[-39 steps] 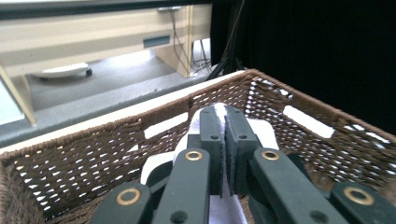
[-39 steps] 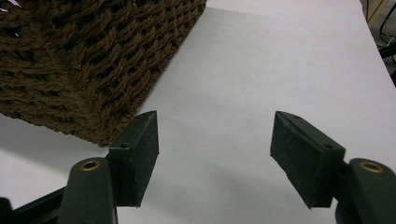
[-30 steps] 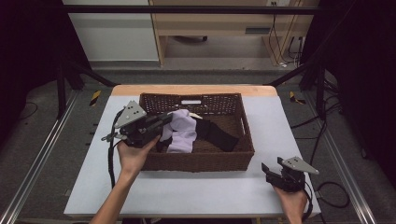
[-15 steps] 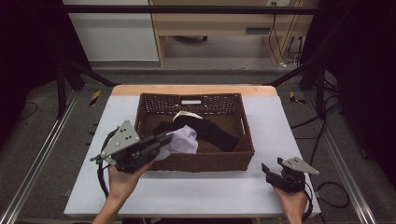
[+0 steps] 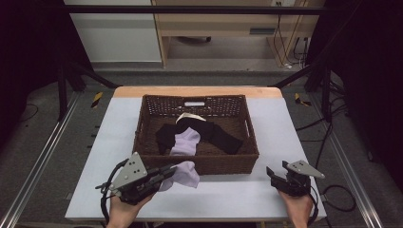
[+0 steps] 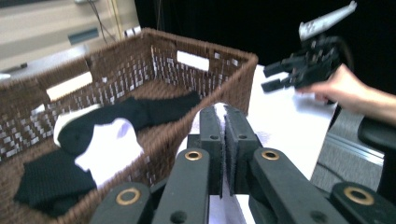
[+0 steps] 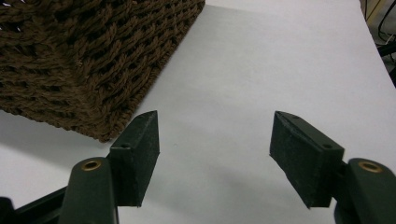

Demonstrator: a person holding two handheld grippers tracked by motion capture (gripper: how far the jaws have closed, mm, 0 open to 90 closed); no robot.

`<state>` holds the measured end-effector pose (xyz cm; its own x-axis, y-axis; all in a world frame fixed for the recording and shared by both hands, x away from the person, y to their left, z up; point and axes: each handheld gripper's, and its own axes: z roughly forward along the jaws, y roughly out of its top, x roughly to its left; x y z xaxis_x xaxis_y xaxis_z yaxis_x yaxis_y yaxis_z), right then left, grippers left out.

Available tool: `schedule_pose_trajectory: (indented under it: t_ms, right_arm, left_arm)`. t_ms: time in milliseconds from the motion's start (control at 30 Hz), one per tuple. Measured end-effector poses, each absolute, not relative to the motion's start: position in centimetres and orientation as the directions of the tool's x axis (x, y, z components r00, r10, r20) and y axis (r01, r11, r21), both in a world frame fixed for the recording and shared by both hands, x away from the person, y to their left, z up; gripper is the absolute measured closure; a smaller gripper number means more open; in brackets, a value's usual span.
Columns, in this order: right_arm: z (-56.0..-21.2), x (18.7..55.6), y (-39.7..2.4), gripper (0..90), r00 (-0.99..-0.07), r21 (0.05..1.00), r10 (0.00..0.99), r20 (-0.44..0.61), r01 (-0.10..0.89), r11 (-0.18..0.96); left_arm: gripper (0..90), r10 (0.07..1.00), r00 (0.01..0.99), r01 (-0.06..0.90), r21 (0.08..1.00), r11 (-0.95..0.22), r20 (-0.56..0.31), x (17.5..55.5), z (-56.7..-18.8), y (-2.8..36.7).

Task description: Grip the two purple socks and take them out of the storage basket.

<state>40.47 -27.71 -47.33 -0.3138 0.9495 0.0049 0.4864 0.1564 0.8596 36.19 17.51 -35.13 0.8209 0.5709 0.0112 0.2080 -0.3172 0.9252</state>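
Note:
My left gripper hangs just in front of the brown wicker basket, shut on a pale sock whose white fabric peeks out between the pressed jaws. The sock droops onto the table by the basket's front wall. A second pale sock and black socks lie inside the basket. My right gripper rests open near the table's front right corner, nothing between its jaws, with the basket's corner to its left.
The white tabletop has free strips left, right and in front of the basket. White labels sit on the basket's walls. The far hand with the right gripper shows past the basket. Cables and a wooden shelf unit stand beyond the table.
My left gripper has drawn the pale sock out of the basket, over the front rim, toward the table's front edge and lower. The right gripper has stayed put.

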Motion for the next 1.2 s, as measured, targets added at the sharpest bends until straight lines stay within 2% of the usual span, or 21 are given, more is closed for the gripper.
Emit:
schedule_pose_trajectory:
  t_ms: [633,933,1100,1200]
  right_arm:
    - [-47.4,40.6,-27.7,34.0,-0.322,0.855,0.947,0.009,0.493,0.16]
    - [-47.5,40.7,-27.8,34.1,-0.32,0.853,0.947,0.006,0.496,0.162]
    - [-47.5,40.7,-27.7,34.1,-0.316,0.849,0.949,0.017,0.505,0.153]
    - [-47.5,40.7,-27.7,34.1,-0.316,0.848,0.949,0.014,0.506,0.155]
  left_arm:
    - [86.5,0.593,0.802,0.38,0.83,-0.409,-0.075,37.8,-42.1,16.4]
    - [85.5,0.59,0.803,0.412,0.796,-0.444,-0.087,38.4,-43.8,15.8]
    - [72.7,0.577,0.807,0.423,0.805,-0.417,-0.125,38.5,-43.6,16.0]
    - [67.0,0.586,0.804,0.407,0.817,-0.409,-0.106,38.2,-42.8,16.2]
